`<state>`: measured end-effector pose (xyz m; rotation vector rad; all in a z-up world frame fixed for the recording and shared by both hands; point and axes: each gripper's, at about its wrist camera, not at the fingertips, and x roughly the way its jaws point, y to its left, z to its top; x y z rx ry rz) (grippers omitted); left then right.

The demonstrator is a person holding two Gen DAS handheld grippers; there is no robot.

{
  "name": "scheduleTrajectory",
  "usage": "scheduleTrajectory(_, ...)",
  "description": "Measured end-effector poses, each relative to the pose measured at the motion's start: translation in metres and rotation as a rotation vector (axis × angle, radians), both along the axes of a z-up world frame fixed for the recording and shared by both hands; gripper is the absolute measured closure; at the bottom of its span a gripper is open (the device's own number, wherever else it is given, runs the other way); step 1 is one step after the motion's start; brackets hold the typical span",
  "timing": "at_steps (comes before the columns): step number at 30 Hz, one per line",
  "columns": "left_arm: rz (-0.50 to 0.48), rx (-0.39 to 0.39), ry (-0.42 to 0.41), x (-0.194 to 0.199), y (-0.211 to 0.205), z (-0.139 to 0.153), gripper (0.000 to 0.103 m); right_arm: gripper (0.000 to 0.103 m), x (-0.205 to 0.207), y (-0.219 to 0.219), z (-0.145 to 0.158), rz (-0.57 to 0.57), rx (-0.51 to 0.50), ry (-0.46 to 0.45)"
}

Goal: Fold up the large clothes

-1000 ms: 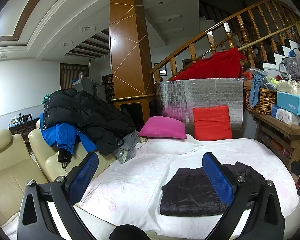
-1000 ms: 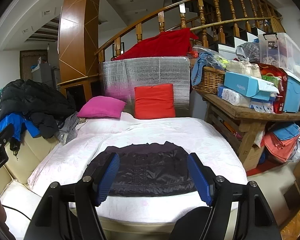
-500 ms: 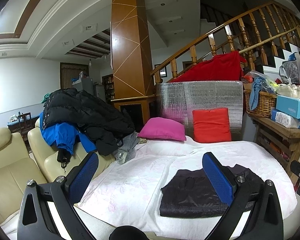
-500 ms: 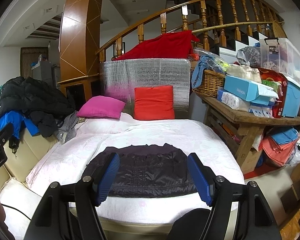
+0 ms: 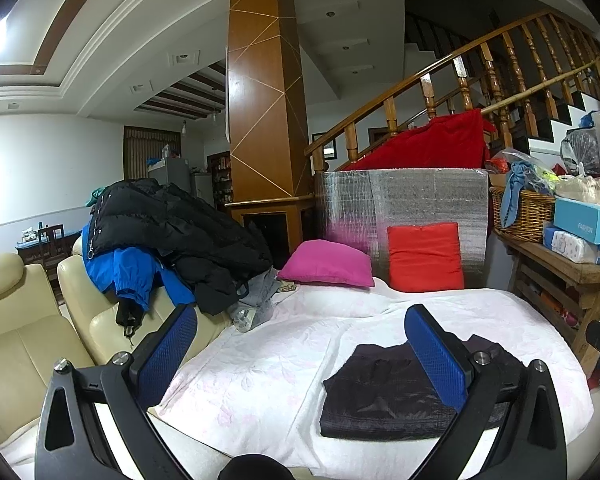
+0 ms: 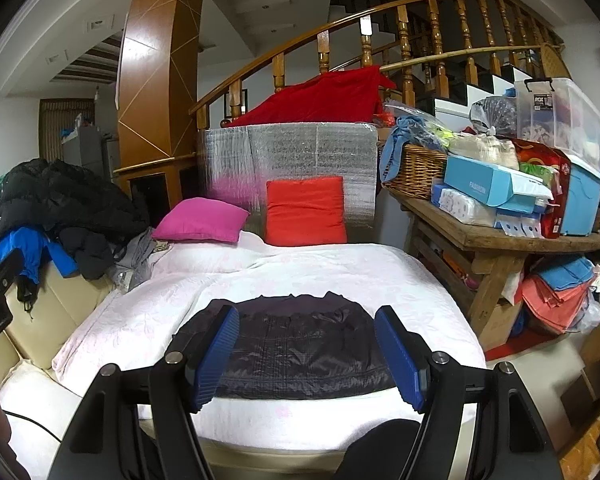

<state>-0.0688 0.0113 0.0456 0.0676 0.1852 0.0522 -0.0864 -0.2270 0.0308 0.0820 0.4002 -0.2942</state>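
A folded dark jacket [image 6: 296,350] lies flat on a white quilt [image 6: 332,268], close to its near edge, directly ahead of the right gripper [image 6: 306,354], whose 2 blue pads stand wide apart with nothing between them, clear of the cloth. Seen from the left gripper [image 5: 306,354], the jacket [image 5: 384,392] sits ahead and to the right, behind the right-hand pad; these jaws too are spread wide and grip nothing. Open quilt stretches ahead of and to the left of the left gripper, bare up to 2 cushions at the far end, 1 pink [image 5: 326,263] and 1 red [image 5: 424,258], the red one leaning on a silver foil panel [image 5: 400,200]. Left of the quilt, a cream sofa [image 5: 24,332] carries a heap of coats [image 5: 168,232], black over blue. Right of it, a wooden table [image 6: 500,240] crowded with boxes and a wicker basket [image 6: 414,170] stands close to the quilt's edge. Behind rise a wooden pillar [image 5: 264,120] and a stair rail [image 6: 400,28].
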Motion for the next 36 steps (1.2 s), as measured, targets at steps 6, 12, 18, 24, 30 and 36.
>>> scheduleTrajectory(6, -0.004, -0.003, 0.0, 0.001, 0.003, 0.001, 0.0, 0.029, -0.001, 0.002, 0.002, 0.005, -0.008, -0.003)
scheduleTrajectory(12, -0.005, -0.006, 0.002, 0.002, 0.005, 0.001, 0.0, 0.029, -0.002, 0.003, 0.002, 0.003, -0.01, 0.0)
scheduleTrajectory(18, -0.012, 0.001, 0.008, 0.002, 0.004, 0.0, 0.0, 0.029, -0.002, 0.004, 0.002, 0.004, -0.015, -0.001)
scheduleTrajectory(24, -0.015, 0.0, 0.018, 0.005, 0.004, -0.002, 0.0, 0.029, 0.003, 0.008, -0.004, 0.001, -0.019, 0.026)
scheduleTrajectory(30, -0.021, -0.002, 0.033, 0.01, 0.004, -0.007, 0.0, 0.029, 0.007, 0.008, -0.009, -0.003, -0.011, 0.041)
scheduleTrajectory(36, -0.077, 0.002, 0.042, 0.019, 0.001, -0.014, 0.0, 0.029, 0.015, 0.006, -0.014, 0.004, -0.014, 0.056)
